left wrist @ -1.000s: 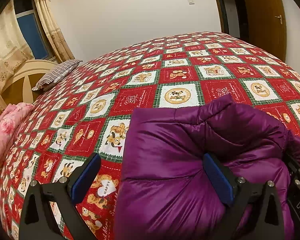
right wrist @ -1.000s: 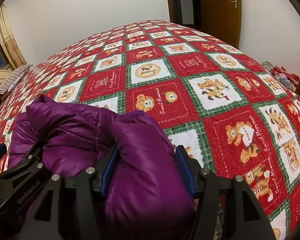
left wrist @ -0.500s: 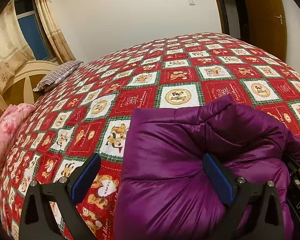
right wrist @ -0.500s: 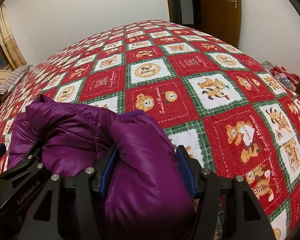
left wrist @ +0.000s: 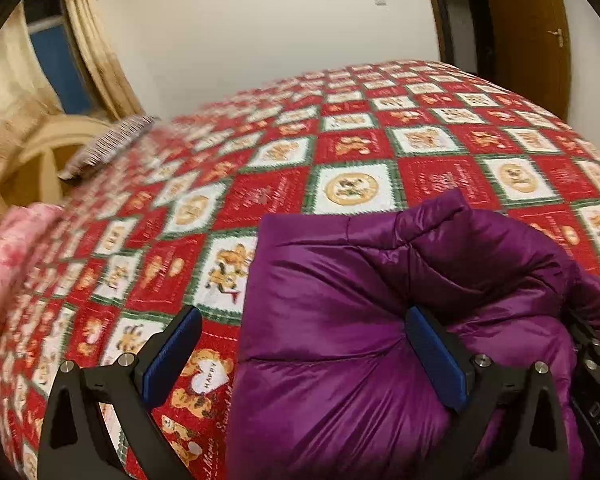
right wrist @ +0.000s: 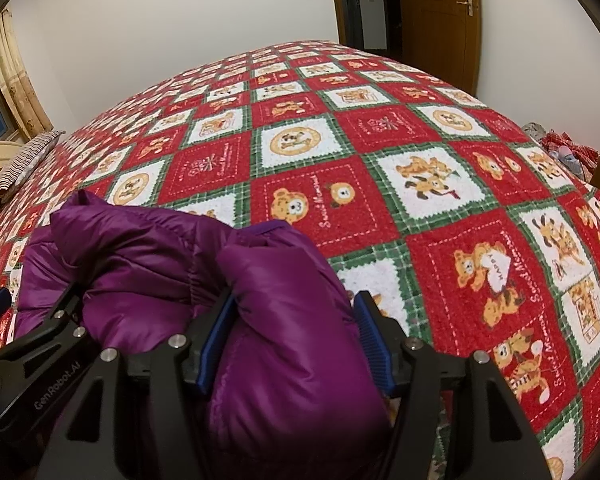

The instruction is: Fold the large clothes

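A puffy purple jacket (left wrist: 340, 300) lies bunched on the red patchwork quilt (left wrist: 440, 176), near its front edge. My left gripper (left wrist: 304, 356) is open wide. Its right pad (left wrist: 436, 364) dents the jacket, while its left pad (left wrist: 172, 356) hangs over bare quilt beside the jacket's edge. In the right wrist view my right gripper (right wrist: 294, 336) straddles a thick rolled fold of the jacket (right wrist: 148, 264). Its jaws are opening, with both blue pads still against the fold. The left gripper's black body (right wrist: 40, 340) shows at the lower left of that view.
A striped pillow (left wrist: 108, 144) and a cream headboard (left wrist: 48, 148) are at the far left, with pink bedding (left wrist: 12, 256) nearer. A wooden door (right wrist: 440, 12) stands behind the bed. A heap of clothes (right wrist: 564, 152) lies off the right edge.
The right gripper's pads stand slightly wider around the jacket fold. The left wrist view is now a little blurred. The jacket lies as before.
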Tool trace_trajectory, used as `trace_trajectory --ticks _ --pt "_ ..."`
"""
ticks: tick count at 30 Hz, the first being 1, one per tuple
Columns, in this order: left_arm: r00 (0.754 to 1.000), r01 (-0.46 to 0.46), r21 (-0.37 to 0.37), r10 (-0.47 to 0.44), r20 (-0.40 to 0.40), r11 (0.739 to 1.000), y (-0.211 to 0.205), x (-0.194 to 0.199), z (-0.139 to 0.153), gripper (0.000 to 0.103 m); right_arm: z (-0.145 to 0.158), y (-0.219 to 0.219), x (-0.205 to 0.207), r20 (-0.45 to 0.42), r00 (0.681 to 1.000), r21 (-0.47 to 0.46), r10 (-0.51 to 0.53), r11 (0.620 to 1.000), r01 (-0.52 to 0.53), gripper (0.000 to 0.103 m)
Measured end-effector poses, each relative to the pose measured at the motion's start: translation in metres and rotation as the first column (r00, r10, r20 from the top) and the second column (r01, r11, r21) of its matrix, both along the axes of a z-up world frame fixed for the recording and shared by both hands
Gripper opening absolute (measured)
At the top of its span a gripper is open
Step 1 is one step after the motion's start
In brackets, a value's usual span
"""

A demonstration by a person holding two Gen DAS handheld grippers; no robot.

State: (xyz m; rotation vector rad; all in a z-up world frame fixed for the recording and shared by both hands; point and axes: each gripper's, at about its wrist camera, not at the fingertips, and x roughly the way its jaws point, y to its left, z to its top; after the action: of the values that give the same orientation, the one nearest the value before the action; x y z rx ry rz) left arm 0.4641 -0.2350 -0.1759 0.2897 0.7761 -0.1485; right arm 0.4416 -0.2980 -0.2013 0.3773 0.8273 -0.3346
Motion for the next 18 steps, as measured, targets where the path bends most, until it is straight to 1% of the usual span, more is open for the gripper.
trace_trajectory --ticks 1,2,3,4,5,6,7,8,9,11,12,14,16,17,18 --pt "0.998 0.027 -0.031 -0.029 -0.047 0.999 0.007 -0.001 0.006 0.102 0.001 -0.004 -0.001 0.002 1.0 0.027 0.012 1.0 -0.012 0.065" --pt "0.996 0.045 -0.073 -0.05 -0.071 0.996 0.016 -0.006 0.014 0.102 0.003 -0.007 -0.002 -0.002 1.0 0.047 0.025 0.999 -0.025 0.066" --pt "0.996 0.061 -0.128 -0.07 -0.064 0.99 0.03 -0.016 0.027 0.102 0.007 -0.011 -0.007 -0.003 0.999 0.071 0.032 0.997 -0.032 0.07" --pt "0.996 0.079 -0.176 -0.086 -0.034 0.981 0.047 -0.029 0.039 0.102 0.012 -0.013 -0.016 0.01 1.0 0.091 0.024 0.996 -0.025 0.072" --pt "0.996 0.09 -0.197 -0.093 -0.01 0.976 0.056 -0.037 0.043 0.102 0.021 -0.018 -0.031 0.063 0.998 0.116 0.013 0.993 -0.02 0.074" --pt "0.994 0.109 -0.21 -0.107 0.018 0.972 0.069 -0.049 0.048 0.102 0.028 -0.021 -0.046 0.112 0.994 0.127 -0.002 0.992 -0.012 0.08" --pt "0.993 0.116 -0.208 -0.112 0.032 0.971 0.077 -0.056 0.048 0.102 0.032 -0.022 -0.056 0.13 0.992 0.125 -0.009 0.992 -0.007 0.082" --pt "0.994 0.11 -0.207 -0.105 0.037 0.972 0.084 -0.061 0.045 0.102 0.032 -0.022 -0.062 0.133 0.991 0.127 -0.007 0.992 -0.01 0.083" --pt "0.995 0.105 -0.214 -0.102 0.023 0.971 0.089 -0.063 0.038 0.102 0.03 -0.021 -0.065 0.129 0.992 0.132 0.002 0.991 -0.019 0.083" --pt "0.99 0.116 -0.226 -0.13 -0.052 0.967 0.087 -0.062 0.018 0.102 0.018 -0.017 -0.065 0.103 0.994 0.153 0.042 0.987 -0.057 0.083" --pt "0.987 0.106 -0.231 -0.13 -0.091 0.967 0.085 -0.061 0.005 0.102 0.013 -0.016 -0.064 0.094 0.994 0.156 0.053 0.985 -0.068 0.083" --pt "0.989 0.097 -0.278 -0.124 -0.081 0.956 0.088 -0.064 0.0 0.102 0.004 -0.014 -0.062 0.085 0.994 0.161 0.069 0.984 -0.082 0.083" --pt "0.988 0.091 -0.302 -0.125 -0.095 0.949 0.088 -0.06 -0.003 0.102 0.001 -0.014 -0.062 0.088 0.993 0.165 0.079 0.982 -0.093 0.083" --pt "0.985 0.095 -0.319 -0.136 -0.109 0.943 0.087 -0.057 -0.004 0.102 0.0 -0.014 -0.061 0.091 0.992 0.161 0.091 0.981 -0.105 0.082" --pt "0.978 0.119 -0.335 -0.168 -0.12 0.935 0.084 -0.055 -0.005 0.102 -0.002 -0.014 -0.059 0.089 0.991 0.162 0.099 0.98 -0.112 0.082"
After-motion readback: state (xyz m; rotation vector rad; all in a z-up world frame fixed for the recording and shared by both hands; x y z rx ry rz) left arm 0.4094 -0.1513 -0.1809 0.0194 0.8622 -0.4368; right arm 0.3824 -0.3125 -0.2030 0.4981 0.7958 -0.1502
